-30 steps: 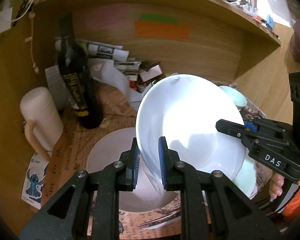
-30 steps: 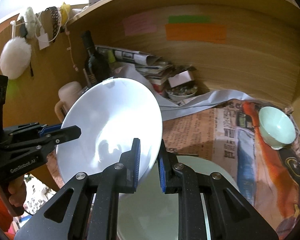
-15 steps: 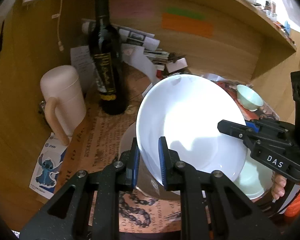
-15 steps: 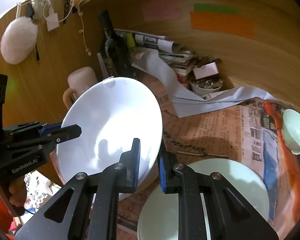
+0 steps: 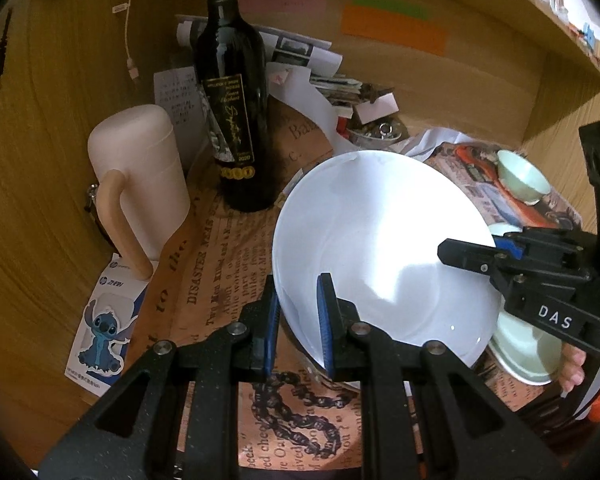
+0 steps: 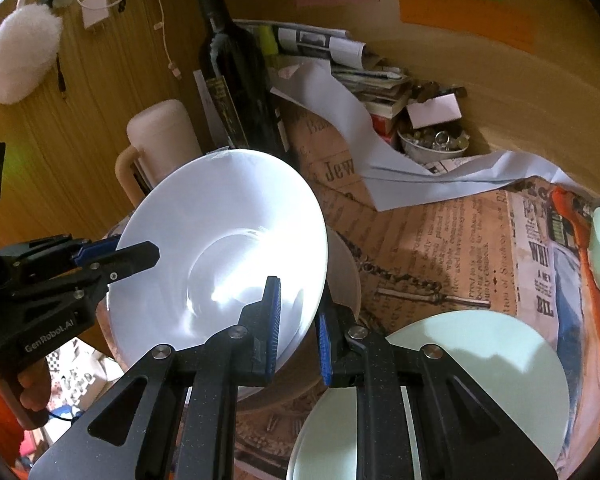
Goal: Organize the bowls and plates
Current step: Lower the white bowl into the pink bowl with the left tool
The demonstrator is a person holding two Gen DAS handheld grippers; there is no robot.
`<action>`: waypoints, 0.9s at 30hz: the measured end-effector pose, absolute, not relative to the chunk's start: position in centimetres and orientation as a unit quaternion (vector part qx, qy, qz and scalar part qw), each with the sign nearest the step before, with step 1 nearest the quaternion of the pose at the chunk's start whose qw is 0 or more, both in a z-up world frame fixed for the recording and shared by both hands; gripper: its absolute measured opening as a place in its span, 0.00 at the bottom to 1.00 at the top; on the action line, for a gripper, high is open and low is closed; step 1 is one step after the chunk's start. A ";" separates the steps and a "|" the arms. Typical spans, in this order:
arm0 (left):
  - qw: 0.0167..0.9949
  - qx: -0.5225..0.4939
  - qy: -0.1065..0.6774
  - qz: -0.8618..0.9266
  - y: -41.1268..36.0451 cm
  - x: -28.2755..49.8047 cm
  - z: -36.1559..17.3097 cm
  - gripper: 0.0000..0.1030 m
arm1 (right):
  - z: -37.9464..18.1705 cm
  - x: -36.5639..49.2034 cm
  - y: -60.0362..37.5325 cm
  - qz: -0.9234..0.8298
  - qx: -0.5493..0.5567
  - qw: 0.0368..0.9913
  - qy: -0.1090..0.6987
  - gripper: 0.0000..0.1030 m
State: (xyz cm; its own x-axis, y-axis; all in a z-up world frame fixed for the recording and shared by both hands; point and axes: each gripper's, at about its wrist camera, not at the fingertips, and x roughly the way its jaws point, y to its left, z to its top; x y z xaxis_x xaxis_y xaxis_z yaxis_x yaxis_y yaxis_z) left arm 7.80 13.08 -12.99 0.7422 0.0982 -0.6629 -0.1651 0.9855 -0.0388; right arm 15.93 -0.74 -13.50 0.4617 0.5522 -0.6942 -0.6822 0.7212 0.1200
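**White plate gripped from both sides**

While tilted above the newspaper-covered table [image 5: 220,264], the white plate [image 5: 380,248] is pinched at opposite rims by the left gripper [image 5: 298,320] and right gripper [image 6: 298,328]; beyond stand a pale green plate [image 6: 480,364], wine bottle [image 5: 232,112] and small green bowl [image 5: 520,176].

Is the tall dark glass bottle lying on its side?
No, the tall dark glass bottle stands upright beside the pale pink jug.

Warm dim light, glare on white plate [image 5: 384,248], fisheye-darkened corners.
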 end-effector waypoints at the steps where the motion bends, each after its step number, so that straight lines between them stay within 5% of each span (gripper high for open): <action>1: 0.931 -0.045 0.355 0.071 13.1 7.9 -13.2 0.17 | -13.6 16.0 -0.7 0.362 -0.087 0.850 0.372 0.14; 16: 0.929 -0.021 0.359 0.088 13.0 8.5 -14.2 0.16 | -14.8 16.5 0.3 0.358 -0.107 0.843 0.388 0.15; 22: 0.929 -0.012 0.360 0.090 12.8 8.6 -14.6 0.16 | -14.8 15.6 1.2 0.349 -0.160 0.846 0.370 0.23; 27: 0.928 -0.020 0.362 0.085 13.0 8.6 -14.6 0.16 | -14.8 14.7 1.8 0.345 -0.194 0.851 0.346 0.40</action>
